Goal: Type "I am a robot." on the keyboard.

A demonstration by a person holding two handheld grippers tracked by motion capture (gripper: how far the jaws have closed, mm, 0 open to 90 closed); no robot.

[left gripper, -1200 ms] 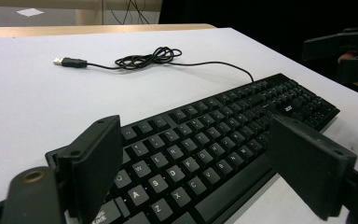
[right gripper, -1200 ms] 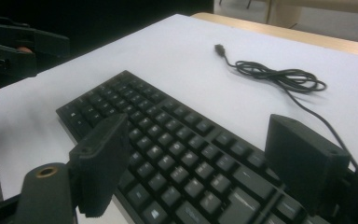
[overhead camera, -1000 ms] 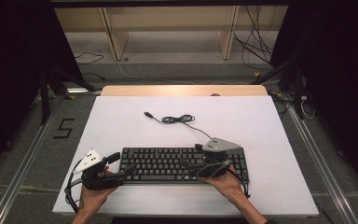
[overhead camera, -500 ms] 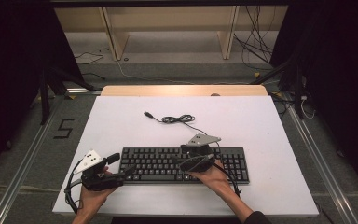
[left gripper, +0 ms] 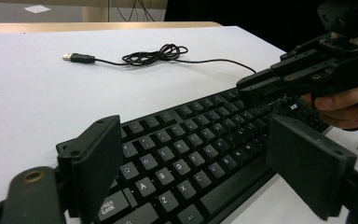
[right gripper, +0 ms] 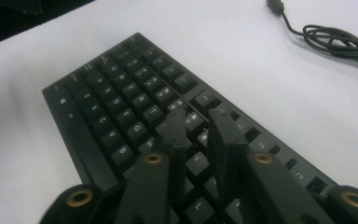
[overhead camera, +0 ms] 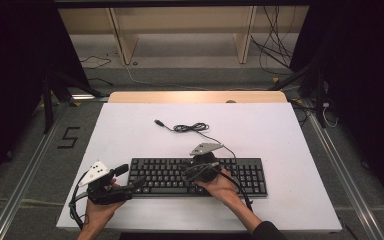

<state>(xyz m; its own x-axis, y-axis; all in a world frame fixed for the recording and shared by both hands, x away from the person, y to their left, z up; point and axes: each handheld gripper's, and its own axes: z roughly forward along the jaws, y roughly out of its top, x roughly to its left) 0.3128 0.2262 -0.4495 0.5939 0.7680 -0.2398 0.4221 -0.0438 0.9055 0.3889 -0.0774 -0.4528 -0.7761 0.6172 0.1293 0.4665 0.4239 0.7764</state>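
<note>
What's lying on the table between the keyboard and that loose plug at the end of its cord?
In the high view, the keyboard and the plug have only bare white table between them, plus the cord's coiled bundle off to the side.

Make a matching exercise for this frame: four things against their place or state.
Things:
1 keyboard
2 USB plug
3 left gripper
4 right gripper

States:
A jaws nearly together over the middle keys
B lying on the table beyond the coiled cable
C jaws wide, straddling the keyboard's left end
D flat at the table's near edge

Pairs: 1-D, 2-B, 3-C, 4-A
</note>
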